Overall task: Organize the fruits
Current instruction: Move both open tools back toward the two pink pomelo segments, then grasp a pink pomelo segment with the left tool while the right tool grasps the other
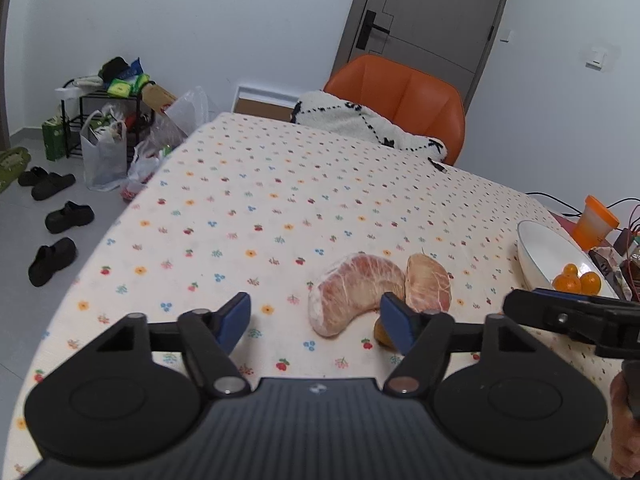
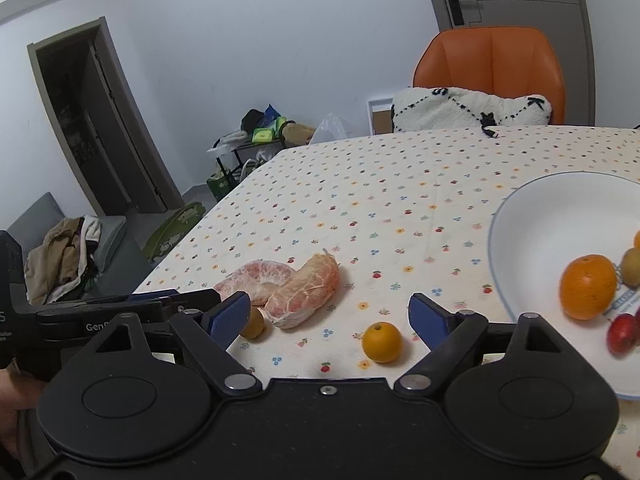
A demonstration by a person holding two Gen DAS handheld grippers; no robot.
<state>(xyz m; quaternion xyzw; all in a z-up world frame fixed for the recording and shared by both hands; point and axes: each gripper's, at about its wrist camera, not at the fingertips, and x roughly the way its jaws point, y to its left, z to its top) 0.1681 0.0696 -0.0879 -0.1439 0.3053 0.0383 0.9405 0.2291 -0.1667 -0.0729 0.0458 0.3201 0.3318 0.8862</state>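
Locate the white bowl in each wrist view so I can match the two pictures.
Left wrist view: white bowl at the right edge, mid-height, oranges inside.
Right wrist view: white bowl fills the right side, holding fruit.
Shared landmark: the two pomelo segments lying on the tablecloth, left of the bowl.

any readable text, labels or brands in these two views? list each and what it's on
"Gen", cut off by the right gripper: white print on the body of the left gripper, seen in the right wrist view.
White print at that view's left edge: cropped, unreadable.
Sticker by the large orange in the white bowl: print too blurred.
Green packets on the rack: too small.
Nothing else legible.
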